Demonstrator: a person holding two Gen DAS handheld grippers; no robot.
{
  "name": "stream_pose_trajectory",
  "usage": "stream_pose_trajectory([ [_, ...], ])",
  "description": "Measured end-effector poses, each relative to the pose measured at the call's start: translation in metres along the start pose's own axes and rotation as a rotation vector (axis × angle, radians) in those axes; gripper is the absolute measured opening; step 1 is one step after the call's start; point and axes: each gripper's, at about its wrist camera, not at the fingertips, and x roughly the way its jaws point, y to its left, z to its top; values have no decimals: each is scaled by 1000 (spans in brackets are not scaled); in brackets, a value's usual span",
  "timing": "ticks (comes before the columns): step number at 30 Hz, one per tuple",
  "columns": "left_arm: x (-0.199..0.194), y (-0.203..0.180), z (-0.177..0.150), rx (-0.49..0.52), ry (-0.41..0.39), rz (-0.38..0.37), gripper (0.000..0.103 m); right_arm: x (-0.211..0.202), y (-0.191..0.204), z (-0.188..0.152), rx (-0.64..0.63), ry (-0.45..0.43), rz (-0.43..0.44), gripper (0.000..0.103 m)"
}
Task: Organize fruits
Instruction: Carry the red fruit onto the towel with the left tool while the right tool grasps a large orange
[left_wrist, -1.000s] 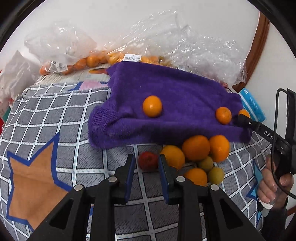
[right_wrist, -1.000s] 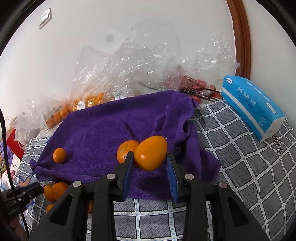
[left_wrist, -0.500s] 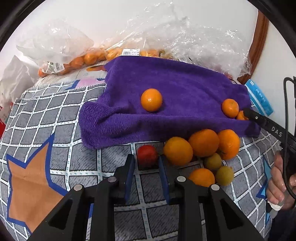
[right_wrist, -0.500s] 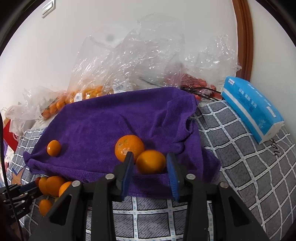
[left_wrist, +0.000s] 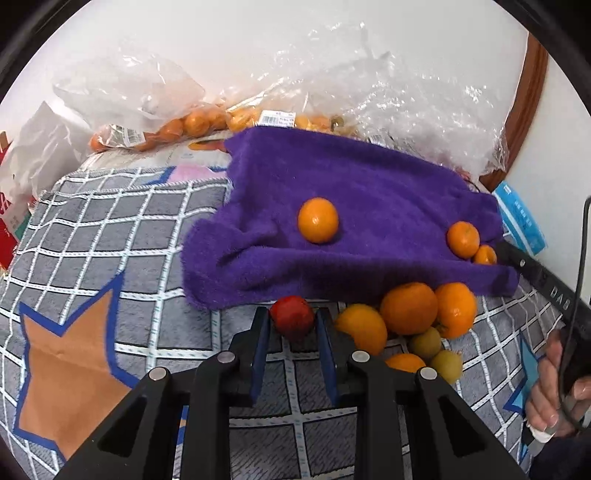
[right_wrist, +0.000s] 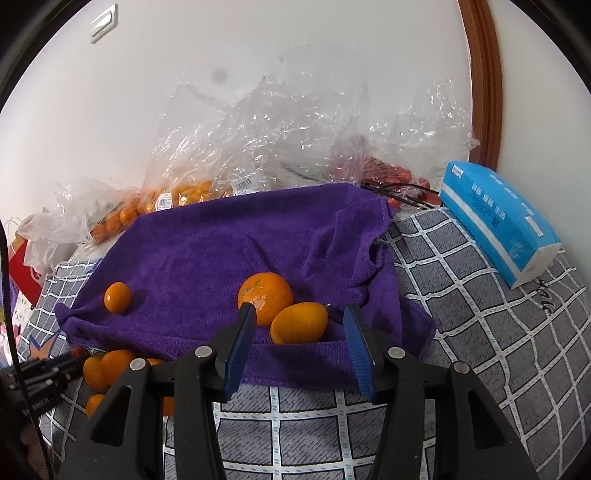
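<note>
Fingers of the right gripper (right_wrist: 299, 325) stood released around an oval orange fruit (right_wrist: 299, 322) on the purple towel (right_wrist: 221, 251); left gripper (left_wrist: 291, 325) clenched a red fruit (left_wrist: 292, 316). Three towel placements done; pile (left_wrist: 410, 325) remained.

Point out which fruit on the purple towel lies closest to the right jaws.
The oval orange fruit, lying between the open jaws, touching the rounder orange; the small one sits far left.

Both cameras sit low just behind their own fingers, facing the wall across the checked cloth, the left one close to the purple towel (left_wrist: 354, 206)'s near left edge, the right one close to its right corner, both seeing the towel (right_wrist: 240, 251) and its oranges.
</note>
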Motion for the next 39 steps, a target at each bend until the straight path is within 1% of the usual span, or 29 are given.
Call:
stream_pose_trajectory([
  [3,-11,1,6,0,-20,-5,24,-7,7,-1,-15,0,19,49],
  [7,-19,0,25,8,-60,1,25,-14,21,-5,-36,31,91,49],
  [10,-14,-2,38,18,-92,23,25,-18,32,-9,-49,44,124,49],
  [11,-9,-3,41,23,-104,44,25,-19,35,-10,-50,48,131,49],
  [12,-4,-3,43,26,-103,64,25,-20,38,-12,-51,54,140,49],
  [13,1,-2,45,25,-97,64,25,-21,40,-13,-52,60,150,49],
  [15,11,2,48,8,-84,44,25,-22,45,-18,-54,80,179,49],
  [17,17,3,50,2,-82,46,25,-21,49,-21,-54,89,184,49],
  [19,20,3,49,6,-86,53,25,-20,52,-25,-64,107,200,49],
  [24,22,6,47,-3,-102,25,25,-20,57,-33,-61,135,255,49],
  [29,25,11,48,-20,-98,-13,25,-15,66,-38,-90,142,241,49],
  [32,23,12,47,-32,-101,-33,25,-12,67,-39,-80,151,257,49],
  [35,23,10,46,-23,-97,-40,28,-7,69,-38,-83,152,230,49],
  [39,21,10,46,-26,-100,-52,29,-2,70,-40,-74,166,225,49],
])
